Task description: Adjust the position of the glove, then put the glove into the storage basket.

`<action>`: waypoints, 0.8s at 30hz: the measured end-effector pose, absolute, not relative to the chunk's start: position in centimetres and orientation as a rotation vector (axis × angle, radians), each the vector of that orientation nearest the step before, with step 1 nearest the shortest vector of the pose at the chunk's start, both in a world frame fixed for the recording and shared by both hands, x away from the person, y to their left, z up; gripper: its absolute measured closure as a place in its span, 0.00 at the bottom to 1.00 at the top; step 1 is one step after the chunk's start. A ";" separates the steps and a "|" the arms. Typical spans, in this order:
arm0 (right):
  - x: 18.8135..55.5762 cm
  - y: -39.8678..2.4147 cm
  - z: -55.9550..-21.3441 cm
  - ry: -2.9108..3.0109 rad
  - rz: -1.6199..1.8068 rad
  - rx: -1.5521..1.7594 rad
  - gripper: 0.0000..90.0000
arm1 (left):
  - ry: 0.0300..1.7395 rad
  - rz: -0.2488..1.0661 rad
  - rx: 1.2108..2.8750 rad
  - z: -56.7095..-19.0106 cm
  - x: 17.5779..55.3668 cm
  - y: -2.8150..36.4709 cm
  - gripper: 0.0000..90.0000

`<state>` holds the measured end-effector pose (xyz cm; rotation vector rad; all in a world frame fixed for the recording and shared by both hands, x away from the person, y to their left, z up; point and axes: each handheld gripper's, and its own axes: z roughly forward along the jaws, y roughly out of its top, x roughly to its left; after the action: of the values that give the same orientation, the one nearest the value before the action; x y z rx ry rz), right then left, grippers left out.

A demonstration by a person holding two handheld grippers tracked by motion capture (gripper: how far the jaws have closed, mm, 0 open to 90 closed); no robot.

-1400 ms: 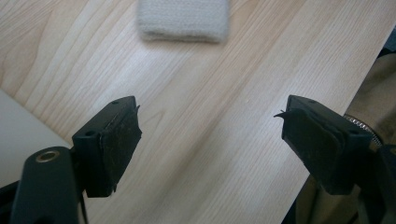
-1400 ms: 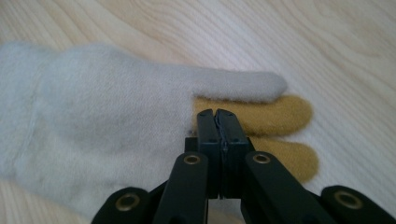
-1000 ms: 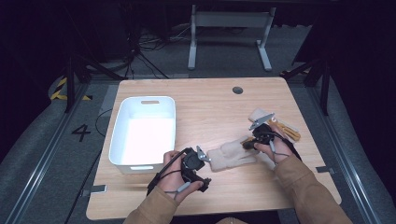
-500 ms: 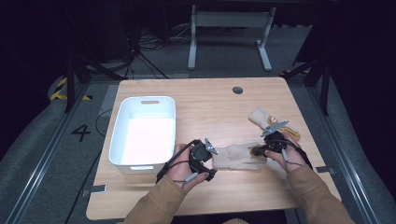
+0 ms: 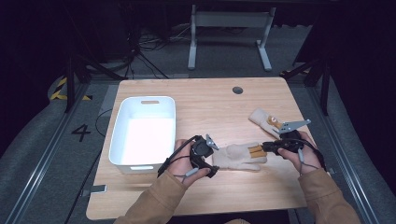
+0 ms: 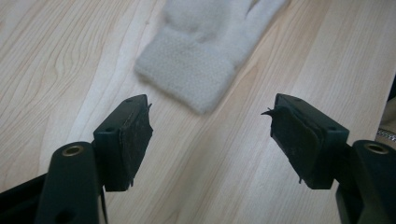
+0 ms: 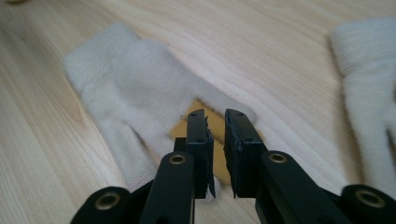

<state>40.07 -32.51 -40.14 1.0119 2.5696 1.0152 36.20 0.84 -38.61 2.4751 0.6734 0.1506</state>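
My left tool [image 5: 208, 156] stands with jaws wide apart, nothing between them, just short of the cream glove's [image 5: 238, 157] cuff on the worktop [image 5: 210, 105]; my right tool [image 5: 269, 148], jaws just opening to a narrow gap, hovers over its orange-tipped fingers; a second glove [image 5: 262, 119] lies beyond.

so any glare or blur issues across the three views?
High view: white bin blown out inside, room beyond the table dark. Left gripper view: glove cuff soft, jaws sharp. Right gripper view: near glove fairly sharp, no glare.
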 end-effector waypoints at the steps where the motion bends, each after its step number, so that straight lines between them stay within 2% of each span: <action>1: 40.0 -32.7 -39.9 2.548 1.034 1.023 0.89 | 0.675 0.146 2.469 -38.6 36.2 0.9 0.33; 14: 39.2 -35.6 -38.2 2.279 1.155 1.131 0.76 | 0.662 0.138 2.460 -38.3 36.4 0.7 0.32; 16: 39.2 -36.3 -38.0 2.218 1.172 1.174 0.71 | 0.665 0.136 2.456 -38.2 36.4 0.7 0.32; 20: 39.2 -36.9 -38.1 2.176 1.174 1.212 0.67 | 0.665 0.139 2.458 -38.3 36.5 0.6 0.31; 24: 39.7 -37.4 -38.0 2.111 1.185 1.261 0.59 | 0.663 0.136 2.454 -38.2 36.4 0.7 0.31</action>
<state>39.72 -37.45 -38.01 1.2609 2.1108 1.1851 36.37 0.73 -38.17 2.4545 0.6630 0.1363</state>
